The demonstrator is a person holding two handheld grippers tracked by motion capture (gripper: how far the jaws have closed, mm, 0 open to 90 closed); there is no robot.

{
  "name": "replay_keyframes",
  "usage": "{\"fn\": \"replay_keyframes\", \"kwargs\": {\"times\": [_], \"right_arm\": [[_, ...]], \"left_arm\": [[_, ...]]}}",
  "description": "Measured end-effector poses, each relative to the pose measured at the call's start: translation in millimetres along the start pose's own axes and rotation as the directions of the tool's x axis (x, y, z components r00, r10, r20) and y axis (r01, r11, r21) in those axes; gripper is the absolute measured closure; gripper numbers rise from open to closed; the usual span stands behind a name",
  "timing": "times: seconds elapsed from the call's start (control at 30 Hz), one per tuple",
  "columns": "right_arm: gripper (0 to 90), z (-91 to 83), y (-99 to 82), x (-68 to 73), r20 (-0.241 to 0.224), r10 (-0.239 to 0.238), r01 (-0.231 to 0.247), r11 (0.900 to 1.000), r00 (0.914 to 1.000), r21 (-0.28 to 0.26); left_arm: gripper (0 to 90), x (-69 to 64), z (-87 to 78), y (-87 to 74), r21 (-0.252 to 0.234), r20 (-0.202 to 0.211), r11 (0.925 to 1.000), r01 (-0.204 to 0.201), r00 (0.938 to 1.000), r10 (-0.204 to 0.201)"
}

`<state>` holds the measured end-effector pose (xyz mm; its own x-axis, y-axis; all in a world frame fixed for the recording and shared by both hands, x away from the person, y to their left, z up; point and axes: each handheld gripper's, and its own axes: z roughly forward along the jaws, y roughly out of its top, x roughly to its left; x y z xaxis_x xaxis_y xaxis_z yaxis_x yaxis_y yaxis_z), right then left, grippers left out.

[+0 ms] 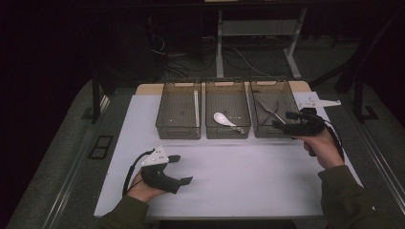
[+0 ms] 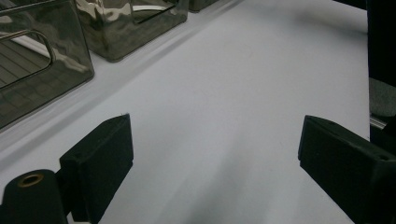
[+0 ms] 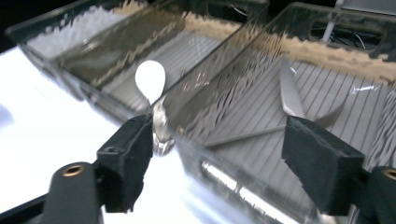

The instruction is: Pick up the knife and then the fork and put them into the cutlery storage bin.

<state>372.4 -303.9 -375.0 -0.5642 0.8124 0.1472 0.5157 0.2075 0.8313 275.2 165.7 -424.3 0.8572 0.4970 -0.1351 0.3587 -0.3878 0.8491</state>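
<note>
The metal utensils (image 1: 271, 109) lie flat in the right-hand bin (image 1: 274, 131), just ahead of and below the right gripper (image 1: 285, 120), whose jaws stand apart with nothing between them. In the right gripper view their long handles (image 3: 289, 95) run away from the jaws and cross one another; they look like a knife and a fork or tongs, though the blur makes that uncertain. A white spoon (image 1: 223, 119) lies in the middle bin (image 1: 227, 131), off to that gripper's left. The left bin (image 1: 178, 129) holds a thin stick. The left gripper (image 1: 183, 168) rests well back on the white table (image 1: 229, 181), jaws apart and empty, so the right hand is far nearer the utensils.
</note>
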Motion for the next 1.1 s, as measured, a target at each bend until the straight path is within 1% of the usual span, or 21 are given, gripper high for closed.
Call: {"fn": "replay_keyframes", "kwargs": {"times": [0.07, 0.13, 0.3, 0.37, 0.43, 0.5, 0.57, 0.63, 0.7, 0.73, 0.83, 0.9, 1.1], "right_arm": [[22.2, -3.2, -11.3, 4.6, 0.0, -0.01, 0.01, 1.0, 1.0, 0.001], [21.3, -6.3, -20.7, 8.0, -0.013, -0.005, 0.005, 1.0, 0.9999, -0.002], [18.8, -13.0, -37.4, 19.7, -0.026, -0.033, 0.033, 0.9994, 0.9991, -0.008], [18.6, -16.4, -43.9, 24.6, -0.036, -0.03, 0.03, 0.9994, 0.9989, -0.016], [18.3, -19.4, -50.4, 28.7, -0.045, -0.035, 0.034, 0.9992, 0.9984, -0.021], [17.7, -22.7, -58.3, 32.7, -0.05, -0.035, 0.033, 0.9991, 0.9981, -0.025], [17.6, -24.8, -66.0, 36.5, -0.06, -0.032, 0.031, 0.9991, 0.9977, -0.028], [17.4, -26.2, -73.5, 41.2, -0.072, -0.049, 0.048, 0.9987, 0.9962, -0.014], [16.6, -27.5, -79.7, 45.2, -0.076, -0.055, 0.055, 0.9985, 0.9956, -0.01], [16.6, -28.6, -83.9, 47.1, -0.088, -0.058, 0.058, 0.9983, 0.9944, -0.008], [16.6, -31.2, -93.1, 52.3, -0.109, -0.062, 0.062, 0.9981, 0.9921, -0.002], [15.8, -32.7, -97.8, 55.2, -0.123, -0.061, 0.062, 0.9981, 0.9906, 0.002], [15.4, -34.3, -108.1, 59.6, -0.123, -0.076, 0.077, 0.997, 0.9895, 0.007]], "left_arm": [[8.3, 0.7, 0.0, -0.3, 0.005, 0.0, 1.0, 0.002, 1.0, -0.002], [7.4, 1.1, 0.4, -1.1, 0.006, 0.0, 1.0, 0.006, 1.0, -0.006], [3.5, 1.3, -0.5, -1.1, 0.0, 0.004, 0.9999, 0.01, 0.9999, -0.01], [2.3, 1.3, -0.5, -1.4, 0.001, 0.004, 0.9999, 0.014, 0.9999, -0.014], [1.3, 2.1, -0.8, -1.5, 0.006, 0.002, 1.0, 0.008, 1.0, -0.008], [0.0, 2.6, -1.4, -1.5, 0.006, -0.002, 0.9999, 0.014, 0.9999, -0.014], [0.0, 2.7, -1.9, -1.4, -0.001, -0.003, 0.9999, 0.016, 0.9999, -0.016], [0.0, 2.6, -2.5, -1.0, 0.0, -0.003, 0.9999, 0.014, 0.9999, -0.014], [0.0, 2.4, -3.3, -0.9, -0.004, -0.005, 0.9999, 0.014, 0.9999, -0.014], [0.0, 2.4, -3.5, -0.9, -0.006, -0.006, 0.9999, 0.015, 0.9999, -0.015], [0.0, 2.6, -4.0, -0.6, -0.013, -0.002, 0.9999, 0.011, 0.9999, -0.011], [0.0, 2.4, -3.8, -0.7, -0.011, -0.006, 0.9999, 0.01, 0.9999, -0.01], [0.0, 1.9, -3.2, -1.2, -0.001, -0.007, 1.0, 0.005, 1.0, -0.005]]}}
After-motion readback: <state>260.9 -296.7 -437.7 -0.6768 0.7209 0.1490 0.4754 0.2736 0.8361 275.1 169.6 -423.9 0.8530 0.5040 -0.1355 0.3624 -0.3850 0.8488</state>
